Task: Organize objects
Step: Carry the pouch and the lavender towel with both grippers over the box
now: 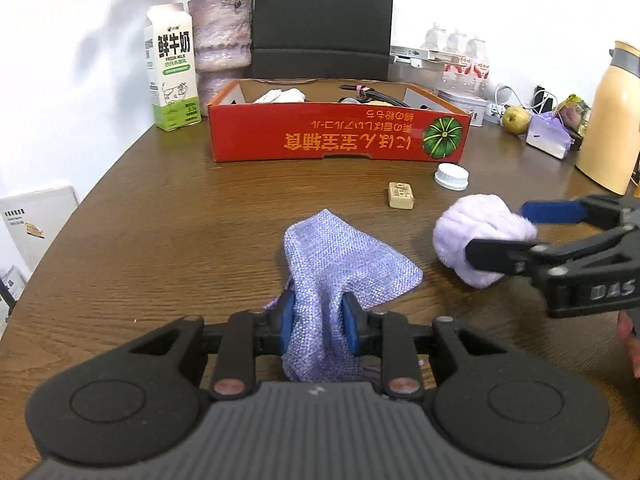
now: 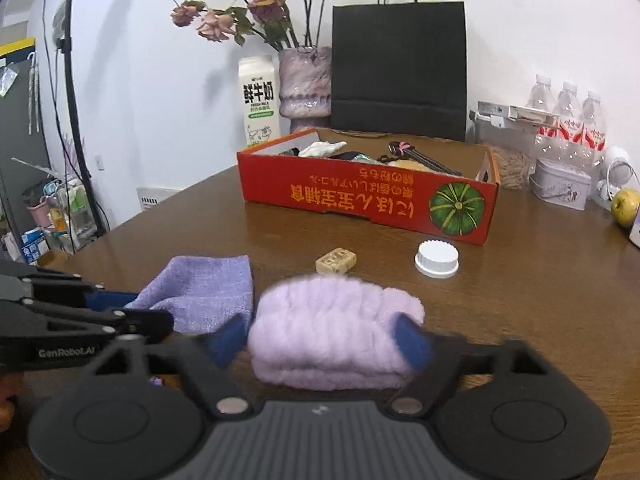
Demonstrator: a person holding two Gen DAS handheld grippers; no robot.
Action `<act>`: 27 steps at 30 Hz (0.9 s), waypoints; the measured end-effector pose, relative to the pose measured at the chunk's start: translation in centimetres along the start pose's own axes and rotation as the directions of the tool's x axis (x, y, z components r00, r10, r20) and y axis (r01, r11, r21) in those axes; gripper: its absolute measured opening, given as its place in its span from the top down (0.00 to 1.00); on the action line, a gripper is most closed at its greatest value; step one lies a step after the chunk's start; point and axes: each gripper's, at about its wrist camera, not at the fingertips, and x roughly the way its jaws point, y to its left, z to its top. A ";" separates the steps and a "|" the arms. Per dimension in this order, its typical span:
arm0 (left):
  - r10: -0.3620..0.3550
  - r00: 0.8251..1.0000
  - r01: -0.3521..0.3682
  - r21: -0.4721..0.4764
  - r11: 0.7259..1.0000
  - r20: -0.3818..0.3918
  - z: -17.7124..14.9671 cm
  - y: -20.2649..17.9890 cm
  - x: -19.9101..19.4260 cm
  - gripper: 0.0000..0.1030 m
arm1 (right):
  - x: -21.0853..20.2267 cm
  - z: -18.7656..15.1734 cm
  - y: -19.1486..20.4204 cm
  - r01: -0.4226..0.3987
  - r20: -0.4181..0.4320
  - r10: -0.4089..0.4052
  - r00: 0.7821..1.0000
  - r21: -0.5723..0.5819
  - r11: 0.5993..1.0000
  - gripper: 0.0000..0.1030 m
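Red cardboard box (image 2: 368, 196) sits toward the table's (image 1: 160, 216) far edge, long axis running left-right. Right gripper (image 2: 326, 340), fairly wide, clamps the fluffy lilac headband (image 2: 336, 332) near the near edge, long axis crosswise between the fingers. Left gripper (image 1: 318, 324), nearly closed, pinches the purple woven pouch (image 1: 340, 264), which points toward the box.

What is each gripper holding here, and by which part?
The left gripper pinches the purple woven pouch at its gathered near end. The right gripper clamps the fluffy lilac bundle across its two sides.
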 end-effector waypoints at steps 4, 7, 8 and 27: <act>0.009 1.000 -0.009 0.014 1.000 0.004 -0.1 -0.3 0.0 0.71 | -0.3 0.3 -0.2 0.039 0.022 -0.039 0.999 0.004 0.999 0.00; 0.011 1.000 -0.011 0.022 1.000 0.006 -0.1 -0.4 0.1 0.70 | 0.9 0.7 -0.5 0.045 -0.028 -0.045 0.999 0.000 0.999 0.00; 0.010 1.000 -0.010 0.022 1.000 0.006 -0.1 -0.4 0.0 0.70 | 1.5 0.9 -0.3 0.041 -0.054 -0.042 0.998 -0.017 0.999 0.00; 0.023 1.000 -0.024 0.041 0.999 0.014 -0.1 -0.7 0.3 0.63 | 2.5 0.1 -0.6 0.057 -0.059 -0.056 0.997 0.024 0.998 0.19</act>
